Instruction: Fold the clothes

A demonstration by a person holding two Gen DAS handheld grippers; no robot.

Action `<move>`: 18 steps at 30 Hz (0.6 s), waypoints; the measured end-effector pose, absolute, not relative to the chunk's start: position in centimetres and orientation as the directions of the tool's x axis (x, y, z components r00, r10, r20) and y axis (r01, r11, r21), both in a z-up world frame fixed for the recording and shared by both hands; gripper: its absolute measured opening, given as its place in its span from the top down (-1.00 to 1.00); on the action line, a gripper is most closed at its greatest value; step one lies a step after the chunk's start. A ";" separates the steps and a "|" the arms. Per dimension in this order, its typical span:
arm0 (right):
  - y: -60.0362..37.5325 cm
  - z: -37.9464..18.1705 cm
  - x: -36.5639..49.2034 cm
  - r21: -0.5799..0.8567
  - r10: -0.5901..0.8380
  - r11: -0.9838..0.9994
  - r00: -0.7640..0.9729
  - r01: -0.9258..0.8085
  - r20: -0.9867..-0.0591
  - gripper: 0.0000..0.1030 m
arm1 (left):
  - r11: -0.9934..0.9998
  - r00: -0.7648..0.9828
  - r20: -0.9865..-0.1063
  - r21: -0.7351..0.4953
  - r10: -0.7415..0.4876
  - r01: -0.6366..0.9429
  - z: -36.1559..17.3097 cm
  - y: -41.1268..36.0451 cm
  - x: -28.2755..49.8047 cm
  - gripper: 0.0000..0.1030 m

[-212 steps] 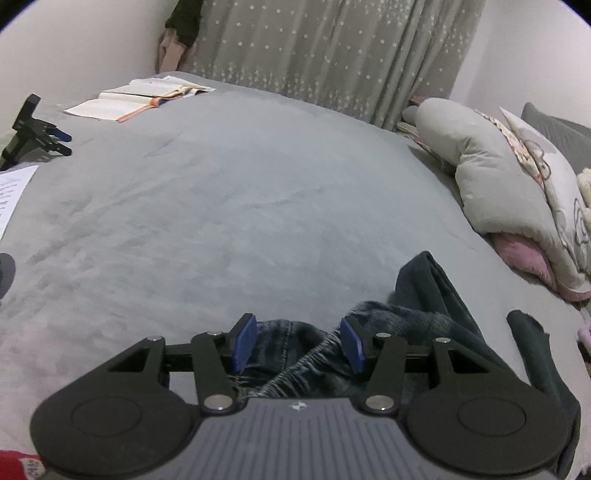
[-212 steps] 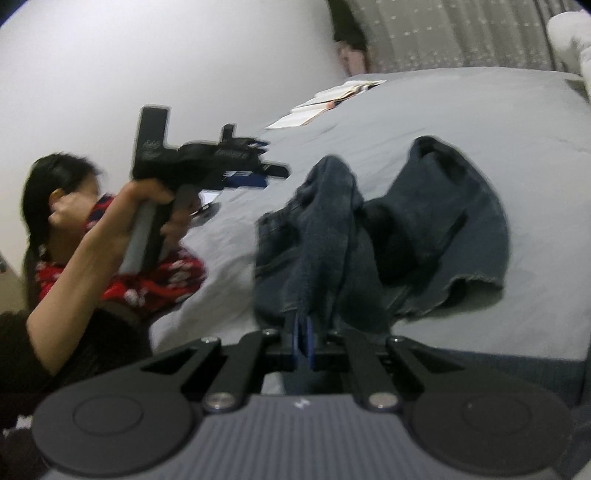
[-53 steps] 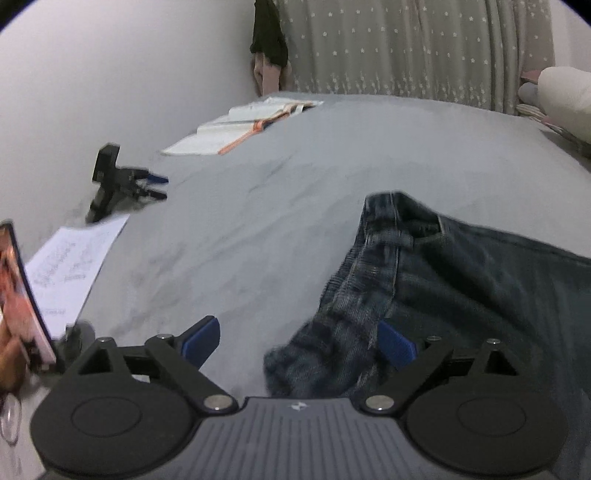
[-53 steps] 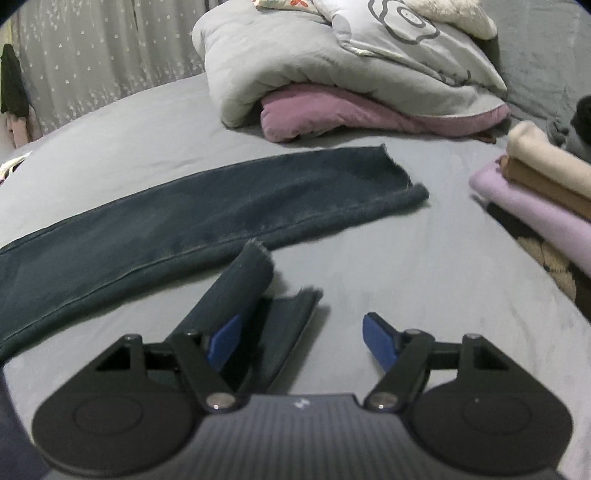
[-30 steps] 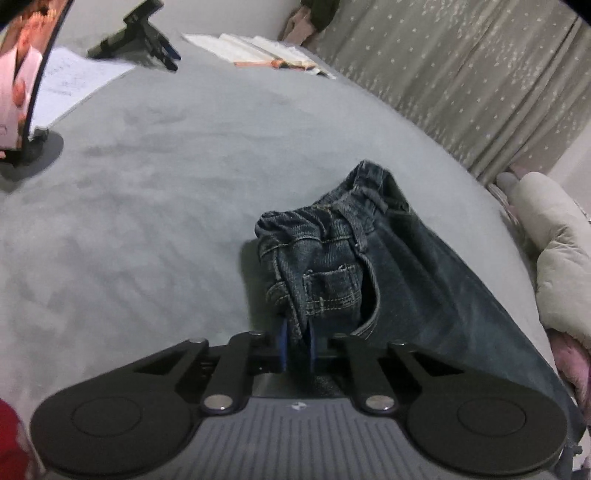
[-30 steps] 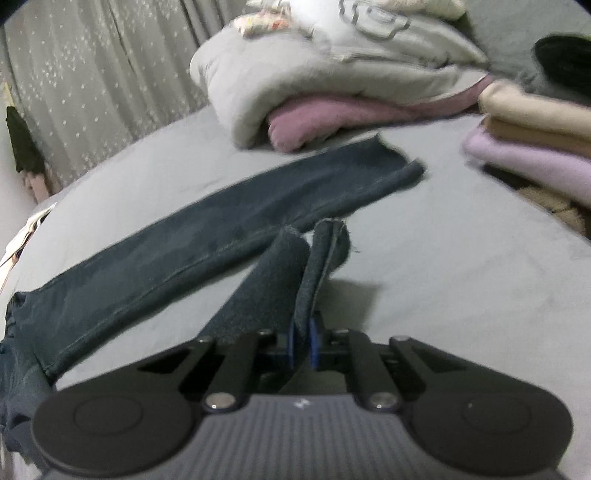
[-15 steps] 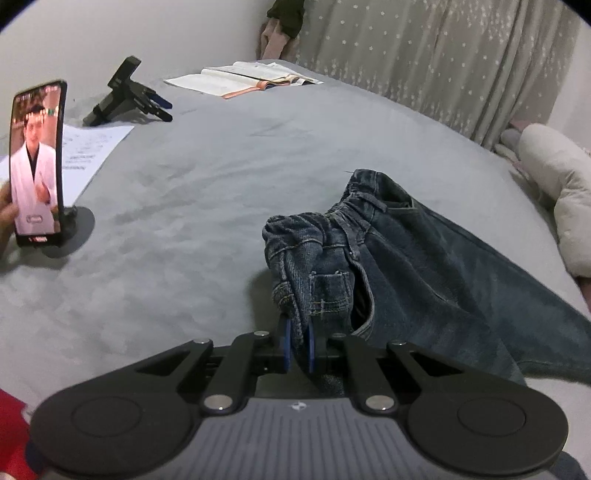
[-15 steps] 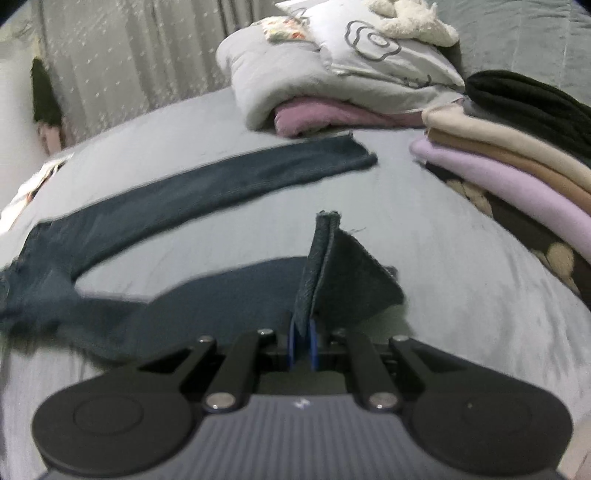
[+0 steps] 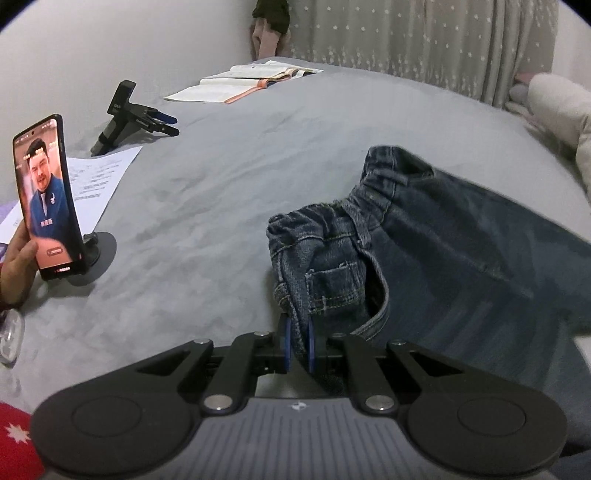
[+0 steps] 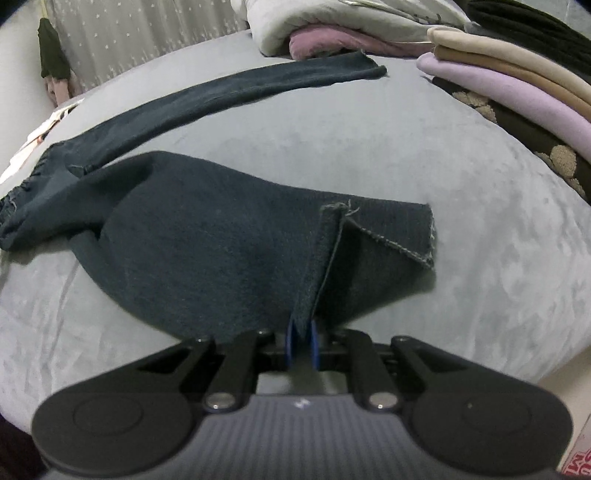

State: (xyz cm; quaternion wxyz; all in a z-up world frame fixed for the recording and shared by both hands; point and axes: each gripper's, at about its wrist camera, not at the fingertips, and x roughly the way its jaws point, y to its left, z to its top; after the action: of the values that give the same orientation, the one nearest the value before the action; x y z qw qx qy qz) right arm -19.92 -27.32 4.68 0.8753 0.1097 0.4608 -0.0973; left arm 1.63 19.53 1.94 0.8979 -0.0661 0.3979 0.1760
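Left gripper [image 9: 296, 341] is clamped on the jeans [image 9: 424, 258]: a bunched fold of the waistband by the front pocket is pinched between the blue pads [image 9: 283, 345], pulled up off the bed [image 9: 221, 184].

From the left wrist view, the waist end is seen at 12 o'clock of the gripper, the rest of the denim spread toward 2–3 o'clock.

Right gripper [image 10: 303, 341]: jaws are opening, but a hem fold of the near leg is seen pinched between the pads, standing up as a ridge at 12 o'clock. That leg lies flat toward 10 o'clock; the far leg is stretched out toward 1 o'clock, its cuff just beside the grey and pink bedding [image 10: 314, 33].

Folded clothes stack [image 10: 517, 88] (lilac, beige, black) is seen at 2 o'clock of the right gripper, apart from the jeans.

In the left view, a phone [image 9: 46, 195] on a round stand sits at 9 o'clock, a hand [image 9: 16, 266] touching it. Printed sheet [image 9: 99, 177], a spare gripper [image 9: 129, 118] at 10 o'clock, an open book [image 9: 240, 83] at 11 o'clock, and the curtain [image 9: 424, 40] behind are noted.
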 end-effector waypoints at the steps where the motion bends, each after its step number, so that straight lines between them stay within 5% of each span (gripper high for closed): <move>1: -27.2 4.6 -19.9 0.098 -0.072 0.958 0.556 0.270 -0.828 0.82 | 0.930 0.619 -0.736 0.037 0.272 -0.365 1.5 19.4 1.6 0.84; 3: -27.3 4.9 -20.1 0.104 -0.067 0.957 0.556 0.270 -0.828 0.67 | 0.933 0.626 -0.726 0.059 0.283 -0.354 0.8 19.1 1.4 0.83; 5: -27.9 5.3 -20.4 0.120 -0.058 0.953 0.554 0.279 -0.831 0.28 | 0.940 0.638 -0.711 0.097 0.296 -0.328 0.6 18.6 1.3 0.76; 11: -31.7 8.2 -22.5 0.183 -0.061 0.924 0.602 0.335 -0.796 0.02 | 0.948 0.664 -0.679 0.178 0.313 -0.265 2.6 17.1 0.5 0.54; 14: -33.0 8.9 -22.6 0.167 -0.093 0.920 0.612 0.354 -0.785 -0.06 | 0.973 0.697 -0.679 0.134 0.228 -0.188 3.8 16.1 -0.4 0.02; 18: -34.3 8.8 -21.6 0.163 -0.083 0.928 0.610 0.336 -0.788 -0.11 | 0.991 0.734 -0.667 0.113 0.127 -0.069 5.0 13.7 -1.8 -0.13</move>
State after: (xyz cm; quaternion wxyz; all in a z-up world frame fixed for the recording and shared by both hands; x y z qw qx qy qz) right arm -21.59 -34.35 8.82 0.8848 0.1489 0.4254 -0.1184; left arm -1.82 13.68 5.02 0.9303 0.0402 0.3607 0.0525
